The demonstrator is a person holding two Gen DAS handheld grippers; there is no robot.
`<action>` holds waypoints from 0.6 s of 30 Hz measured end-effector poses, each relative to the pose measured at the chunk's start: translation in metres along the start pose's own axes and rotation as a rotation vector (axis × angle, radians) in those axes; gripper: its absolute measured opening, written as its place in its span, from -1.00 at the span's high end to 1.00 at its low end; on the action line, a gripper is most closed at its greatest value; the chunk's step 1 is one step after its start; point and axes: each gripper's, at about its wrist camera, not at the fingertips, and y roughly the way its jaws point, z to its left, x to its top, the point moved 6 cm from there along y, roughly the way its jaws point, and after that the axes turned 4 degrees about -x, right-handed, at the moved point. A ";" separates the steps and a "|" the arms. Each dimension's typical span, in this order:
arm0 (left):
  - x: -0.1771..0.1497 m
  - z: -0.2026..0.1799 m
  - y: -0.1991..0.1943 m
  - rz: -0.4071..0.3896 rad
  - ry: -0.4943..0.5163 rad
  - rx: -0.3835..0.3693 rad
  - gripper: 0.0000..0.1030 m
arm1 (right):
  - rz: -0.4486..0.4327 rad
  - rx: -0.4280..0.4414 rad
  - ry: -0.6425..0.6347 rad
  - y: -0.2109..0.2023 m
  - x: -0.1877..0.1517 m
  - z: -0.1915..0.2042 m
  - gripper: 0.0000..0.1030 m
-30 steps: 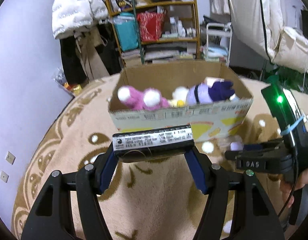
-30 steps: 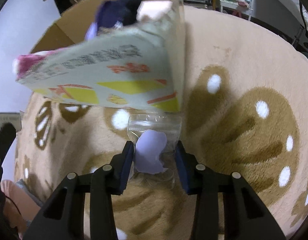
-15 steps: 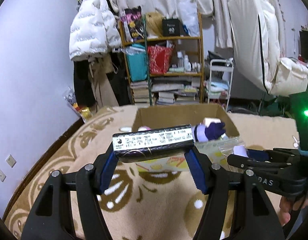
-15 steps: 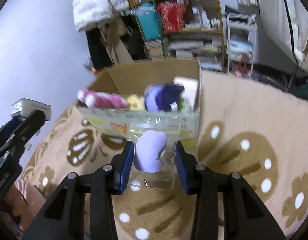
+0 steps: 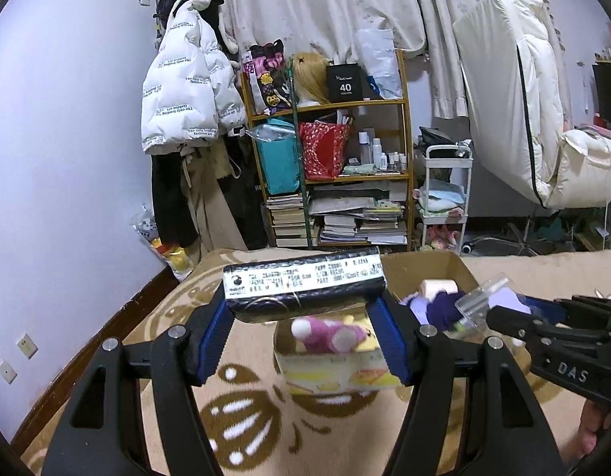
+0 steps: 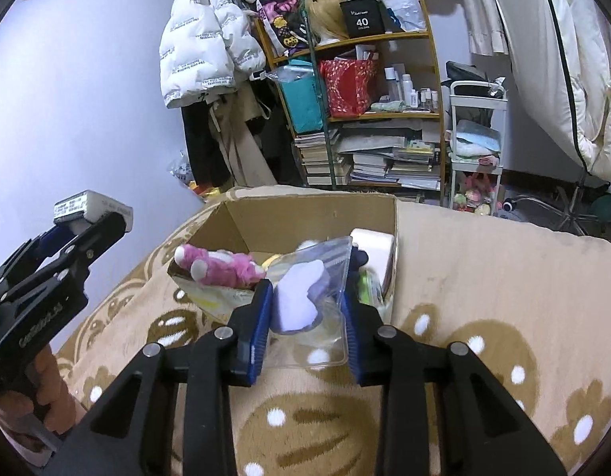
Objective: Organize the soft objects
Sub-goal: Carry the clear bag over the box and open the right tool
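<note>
My left gripper (image 5: 303, 309) is shut on a black pack with a white label (image 5: 303, 287) and holds it in the air, left of the box; the pack also shows in the right wrist view (image 6: 91, 208). My right gripper (image 6: 307, 309) is shut on a clear zip bag with a lilac soft piece inside (image 6: 301, 301), held just above the near edge of the cardboard box (image 6: 305, 214). The bag also shows in the left wrist view (image 5: 488, 297). The box holds a pink plush (image 6: 222, 267), a purple plush (image 5: 436, 305) and a white roll (image 6: 373, 240).
The box stands on a beige rug with brown patterns (image 6: 484, 277). Behind it are a wooden shelf with books and bags (image 5: 337, 182), a white cart (image 5: 444, 198), hanging coats (image 5: 186, 91) and a purple wall (image 5: 67, 158).
Both grippers have risen and tilted up with their loads. The right gripper lifted the zip bag off the rug to above the box's near edge. The box now looks lower and farther.
</note>
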 end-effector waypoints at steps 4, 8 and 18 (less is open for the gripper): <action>0.010 0.003 0.016 0.010 -0.003 -0.012 -0.26 | -0.022 0.008 0.001 0.006 0.012 0.000 0.33; 0.018 0.005 0.037 0.036 -0.019 -0.043 -0.26 | -0.037 0.007 0.001 0.016 0.022 -0.001 0.33; 0.009 -0.007 0.089 0.132 -0.019 -0.095 -0.27 | -0.044 0.023 0.002 0.042 0.032 -0.002 0.33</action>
